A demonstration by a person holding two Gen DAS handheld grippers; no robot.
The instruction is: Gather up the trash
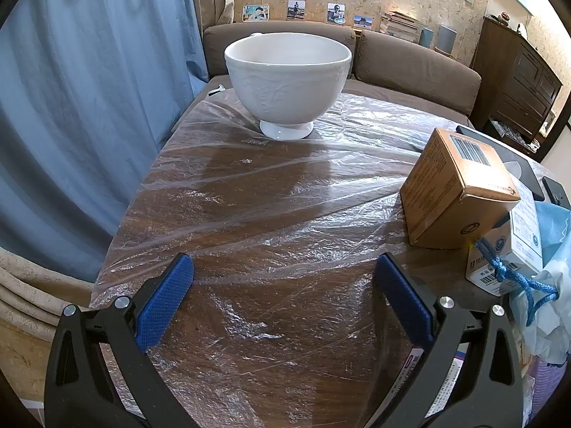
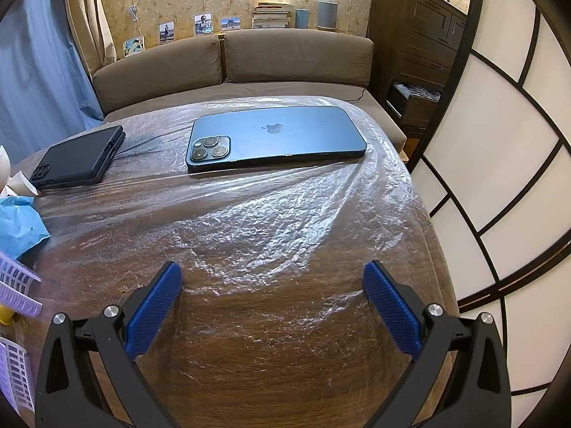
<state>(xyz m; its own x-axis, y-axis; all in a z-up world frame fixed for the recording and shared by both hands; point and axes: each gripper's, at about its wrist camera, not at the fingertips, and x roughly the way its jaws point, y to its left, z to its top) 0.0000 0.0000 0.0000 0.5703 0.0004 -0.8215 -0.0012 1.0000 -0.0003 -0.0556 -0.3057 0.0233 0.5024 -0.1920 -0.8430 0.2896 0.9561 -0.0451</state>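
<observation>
Clearly both the left gripper [image 1: 283,278] and right gripper [image 2: 273,285] hover wide apart and empty above the film-covered bench [image 1: 271,214], since the trash, cardboard box [image 1: 453,192] and blue tissue [image 2: 19,226], lies between them, ungrasped.

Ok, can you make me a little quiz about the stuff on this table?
1. True or false: the white bowl stands upright on its foot.
2. Which side of the blue phone faces up? A) screen B) back with the camera lenses
3. Fill in: the jaws of the left gripper and the right gripper stand ____ with nothing between them.

Key: 1 true; 2 B; 3 open.
</observation>
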